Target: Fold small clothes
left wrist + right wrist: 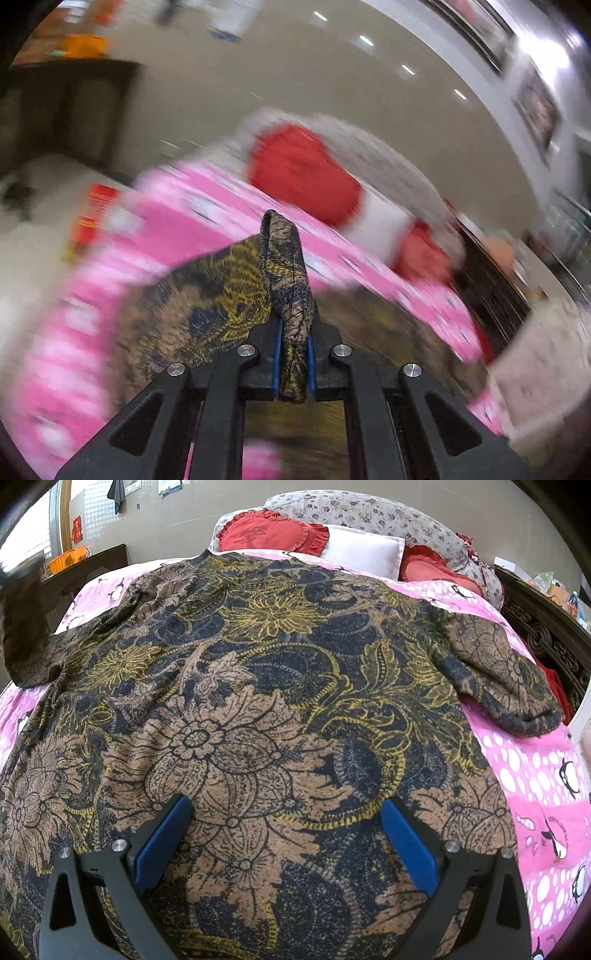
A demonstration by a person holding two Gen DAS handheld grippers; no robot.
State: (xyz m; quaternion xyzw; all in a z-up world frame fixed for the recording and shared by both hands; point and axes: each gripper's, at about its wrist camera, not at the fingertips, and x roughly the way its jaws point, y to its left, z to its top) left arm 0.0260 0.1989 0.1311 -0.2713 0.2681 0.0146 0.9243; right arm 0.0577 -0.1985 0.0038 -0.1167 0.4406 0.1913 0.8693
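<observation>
A brown, navy and yellow floral top (258,686) lies spread flat on a pink penguin-print bedspread (535,775). My right gripper (286,843) hovers over its lower middle, open, with blue pads (162,845) wide apart and nothing between them. My left gripper (294,360) is shut on a folded edge of the same floral top (284,266), which stands up between the blue pads and is lifted off the bed. The left wrist view is blurred by motion. The top's right sleeve (506,679) lies bent near the bed's right edge, and the left sleeve (33,635) is raised at the left.
Red heart cushions (273,533), a white pillow (362,552) and a floral pillow (369,513) lie at the head of the bed. A dark carved bed frame (546,642) runs along the right. An orange basket (68,563) sits on a dark cabinet at the left.
</observation>
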